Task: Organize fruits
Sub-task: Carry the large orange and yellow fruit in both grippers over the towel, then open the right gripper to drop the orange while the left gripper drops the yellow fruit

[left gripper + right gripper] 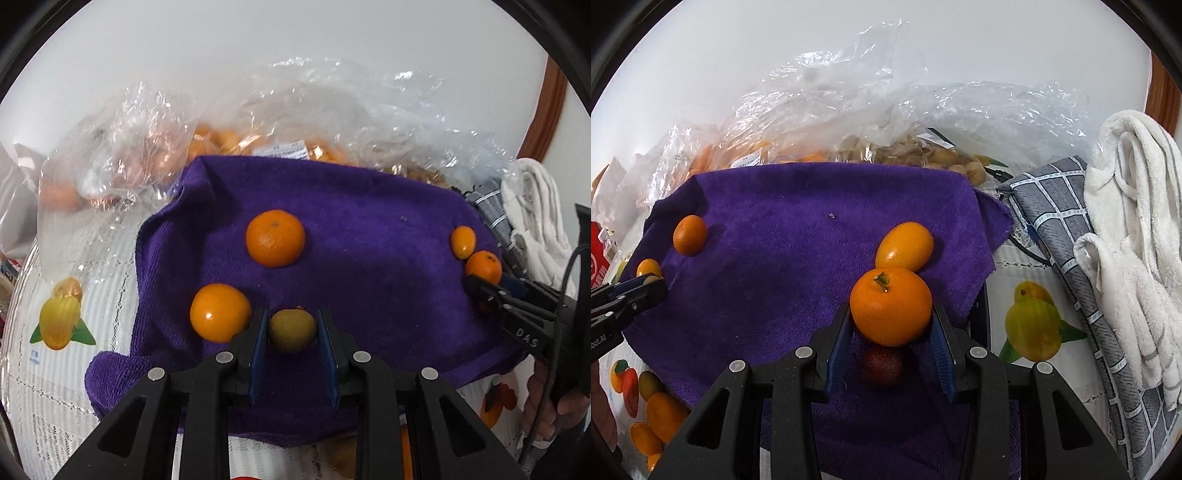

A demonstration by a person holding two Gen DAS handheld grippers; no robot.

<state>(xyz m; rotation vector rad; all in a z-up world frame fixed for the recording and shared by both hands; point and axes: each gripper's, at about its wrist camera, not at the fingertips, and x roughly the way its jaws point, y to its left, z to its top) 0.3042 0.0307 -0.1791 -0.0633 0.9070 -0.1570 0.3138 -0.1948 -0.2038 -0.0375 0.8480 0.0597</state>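
Note:
A purple towel [369, 229] covers the table, with fruit on it. My left gripper [291, 328] is shut on a greenish-brown fruit [291, 330]. An orange [219, 312] lies just left of it and a mandarin [275, 238] behind. My right gripper [891, 325] is shut on a mandarin with a green stem [890, 304], with an oval kumquat [905, 246] just behind it and a dark red fruit [882, 363] under the jaws. In the left wrist view the right gripper [480, 288] sits by that mandarin [484, 265] and kumquat [463, 242].
Clear plastic bags of fruit [236, 140] [923, 155] lie behind the towel. A grey checked cloth [1067, 236] and a white towel [1137, 229] lie at the right. The tablecloth with fruit prints [1030, 325] shows around the purple towel.

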